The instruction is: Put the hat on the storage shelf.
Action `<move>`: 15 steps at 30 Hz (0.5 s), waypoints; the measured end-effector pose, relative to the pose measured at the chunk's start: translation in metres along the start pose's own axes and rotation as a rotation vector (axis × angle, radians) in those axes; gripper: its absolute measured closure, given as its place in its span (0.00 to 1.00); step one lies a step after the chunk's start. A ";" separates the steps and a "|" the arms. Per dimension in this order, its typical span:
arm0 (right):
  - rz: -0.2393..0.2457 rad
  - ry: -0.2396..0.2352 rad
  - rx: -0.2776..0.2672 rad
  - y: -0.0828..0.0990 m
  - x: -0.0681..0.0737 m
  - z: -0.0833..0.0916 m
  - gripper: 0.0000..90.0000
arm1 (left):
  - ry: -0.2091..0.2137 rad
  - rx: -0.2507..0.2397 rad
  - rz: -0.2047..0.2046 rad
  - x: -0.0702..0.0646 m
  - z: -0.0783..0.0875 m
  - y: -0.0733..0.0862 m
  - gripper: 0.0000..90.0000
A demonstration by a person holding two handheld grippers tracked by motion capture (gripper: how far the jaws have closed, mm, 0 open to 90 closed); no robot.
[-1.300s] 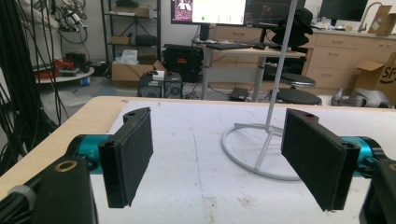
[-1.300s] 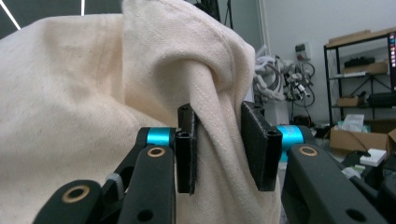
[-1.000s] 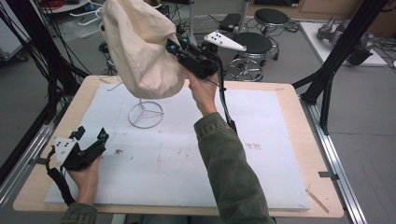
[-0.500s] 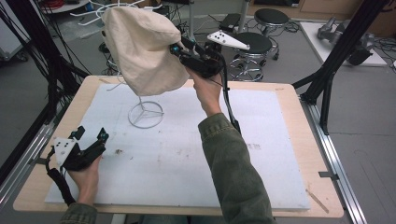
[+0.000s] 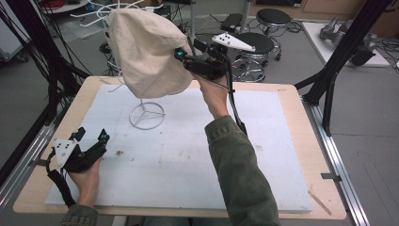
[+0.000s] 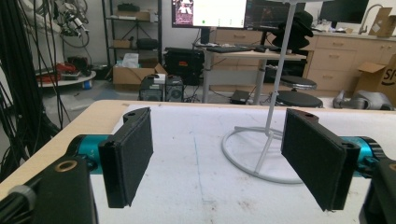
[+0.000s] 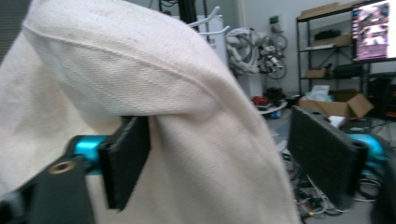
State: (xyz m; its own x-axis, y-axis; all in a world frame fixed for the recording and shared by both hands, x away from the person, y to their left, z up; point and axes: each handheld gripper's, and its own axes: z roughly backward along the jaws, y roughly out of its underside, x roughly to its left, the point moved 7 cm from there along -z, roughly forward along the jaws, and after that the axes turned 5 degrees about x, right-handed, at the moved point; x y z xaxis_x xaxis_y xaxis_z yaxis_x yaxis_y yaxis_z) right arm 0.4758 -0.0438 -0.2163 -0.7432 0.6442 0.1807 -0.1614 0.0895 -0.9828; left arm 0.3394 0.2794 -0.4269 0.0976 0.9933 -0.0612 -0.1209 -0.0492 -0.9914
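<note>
I see the cream cloth bag [image 5: 146,54] draped over the top of the white wire stand [image 5: 147,114], which rises from its round base on the white mat [image 5: 197,155] covering the counter [image 5: 291,94]. The bag hangs well above the mat, toward the far left part of the counter.

My right claw [image 5: 181,55] is up at the bag's right side, held level in my right hand [image 5: 214,92], with the grey three-cornered plate [image 5: 233,42] on top of it. Its jaws have just been opening. In the right gripper view a fold of the cloth bag [image 7: 187,140] sits between them, lying against the left jaw, while the right jaw stands clear of the fabric with open room visible in the gap. So the pads are apart and no longer pressing on the cloth.

My left claw [image 5: 91,136] rests low at the near left corner of the mat, in my left hand [image 5: 82,174], well apart from the stand. In the left gripper view its jaws stand wide apart with nothing between them, and the stand's ring base [image 6: 261,154] lies on the mat beyond.
</note>
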 end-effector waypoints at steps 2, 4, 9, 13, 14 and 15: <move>0.005 0.014 -0.002 0.001 -0.001 0.003 0.17 | 0.001 -0.003 -0.002 0.000 0.000 0.000 0.28; 0.012 0.032 -0.028 0.002 -0.004 0.008 0.14 | -0.001 0.000 -0.007 0.000 0.000 0.000 0.28; -0.002 0.033 -0.055 0.007 -0.014 0.024 0.12 | -0.003 0.001 -0.005 0.000 0.000 0.000 0.28; -0.029 0.030 -0.045 0.015 -0.021 0.037 0.02 | -0.008 0.003 -0.006 0.001 -0.001 0.001 0.28; -0.023 0.031 -0.044 0.017 -0.022 0.041 0.02 | -0.009 0.005 -0.007 0.001 -0.001 0.001 0.28; -0.014 0.038 -0.040 0.020 -0.023 0.046 0.02 | -0.010 0.004 -0.009 0.002 -0.001 0.001 0.28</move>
State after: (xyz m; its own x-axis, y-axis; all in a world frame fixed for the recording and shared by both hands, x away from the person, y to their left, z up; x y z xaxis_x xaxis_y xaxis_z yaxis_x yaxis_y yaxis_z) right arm 0.4600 -0.0921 -0.2381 -0.7155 0.6712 0.1939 -0.1454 0.1284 -0.9810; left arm 0.3405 0.2807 -0.4279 0.0889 0.9947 -0.0513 -0.1243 -0.0400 -0.9914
